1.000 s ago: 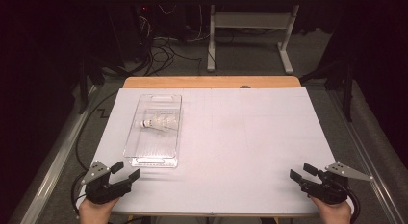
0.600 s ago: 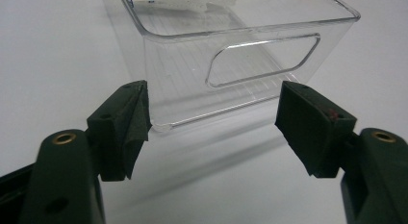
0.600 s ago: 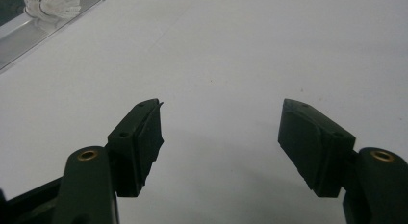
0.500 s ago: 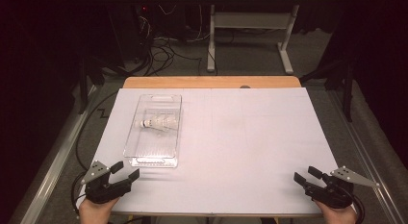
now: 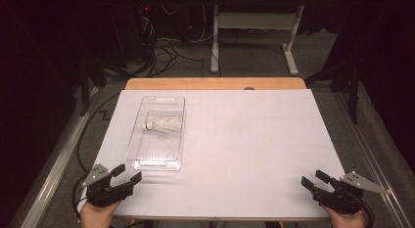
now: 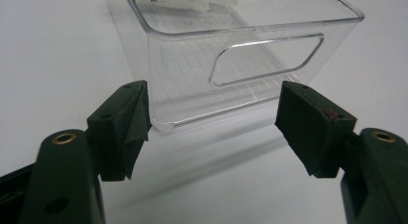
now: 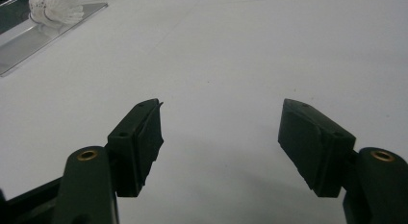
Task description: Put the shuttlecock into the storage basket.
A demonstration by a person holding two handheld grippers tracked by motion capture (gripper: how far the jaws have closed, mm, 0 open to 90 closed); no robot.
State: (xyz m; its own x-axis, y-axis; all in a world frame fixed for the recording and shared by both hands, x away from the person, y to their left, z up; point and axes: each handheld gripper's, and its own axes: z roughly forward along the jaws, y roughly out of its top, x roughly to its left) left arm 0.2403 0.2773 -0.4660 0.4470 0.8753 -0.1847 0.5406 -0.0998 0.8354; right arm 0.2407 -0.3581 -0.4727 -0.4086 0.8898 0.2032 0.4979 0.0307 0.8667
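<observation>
A clear, ribbed rectangular plastic bin (image 5: 157, 132) with cut-out handles sits left of centre on the matte white table cover (image 5: 254, 140), holding what looks like a white feathered shuttlecock (image 5: 160, 125), while the left gripper (image 5: 126, 175) and right gripper (image 5: 312, 179) rest wide open at the lower corners.

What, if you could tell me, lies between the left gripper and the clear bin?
Nothing: in the left gripper view, bare white table runs from the open left gripper to the bin's near wall. The high view shows that same gap.

Bright table, dark surroundings, soft focus
</observation>
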